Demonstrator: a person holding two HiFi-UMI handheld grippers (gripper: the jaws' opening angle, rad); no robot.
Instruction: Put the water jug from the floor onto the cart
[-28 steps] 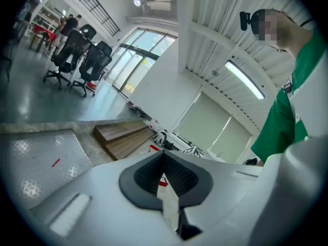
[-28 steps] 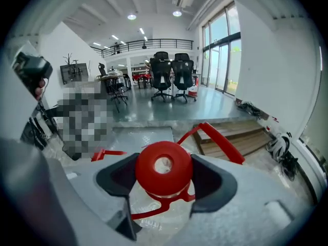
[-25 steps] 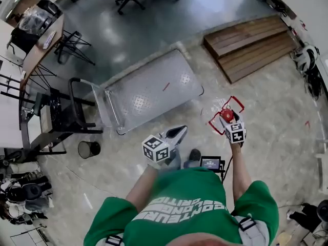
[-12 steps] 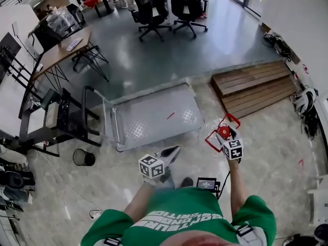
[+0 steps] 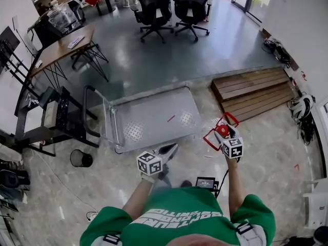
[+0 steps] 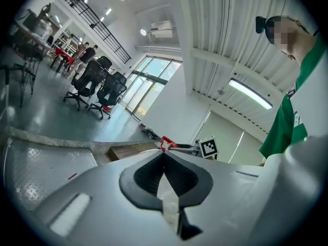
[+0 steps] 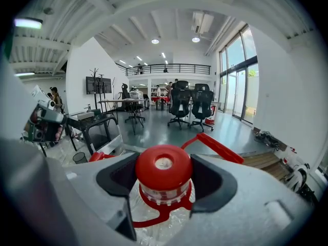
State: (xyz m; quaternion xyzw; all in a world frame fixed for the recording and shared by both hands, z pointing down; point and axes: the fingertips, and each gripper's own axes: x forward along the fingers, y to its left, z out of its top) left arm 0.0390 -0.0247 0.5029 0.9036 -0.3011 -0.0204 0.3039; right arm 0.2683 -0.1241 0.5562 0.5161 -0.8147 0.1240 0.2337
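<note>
The right tool [image 5: 224, 136] is closed on the water jug [image 5: 221, 130]. In the right gripper view its two dark jaws sit one on each side of the jug's neck, just under the round red cap [image 7: 164, 167]. The cap sticks up between the jaws. The clear body [image 7: 154, 229] of the jug hangs below them. The red handle [image 7: 218, 148] of the jug pokes out past the tips of the tool. In the head view the jug is out in front of the person in the green shirt [image 5: 179, 219], on the person's right side. It is over the pale stone floor [image 5: 266, 152], just beside the near right corner of the cart [image 5: 154, 119]. The jug is not on the cart. I cannot tell if its bottom touches the floor. The cart is a flat metal one with a dark handle bar [image 5: 88, 111] at its left end. The left tool [image 5: 171, 147] points at the near edge of the cart. Its jaws are together and nothing is between them. It is well apart from the jug. Some wooden boards [image 5: 253, 94] lie on the floor past the jug. A small dark bin [image 5: 81, 158] stands left of the cart, and black chairs [image 5: 154, 6] stand far behind it.
</note>
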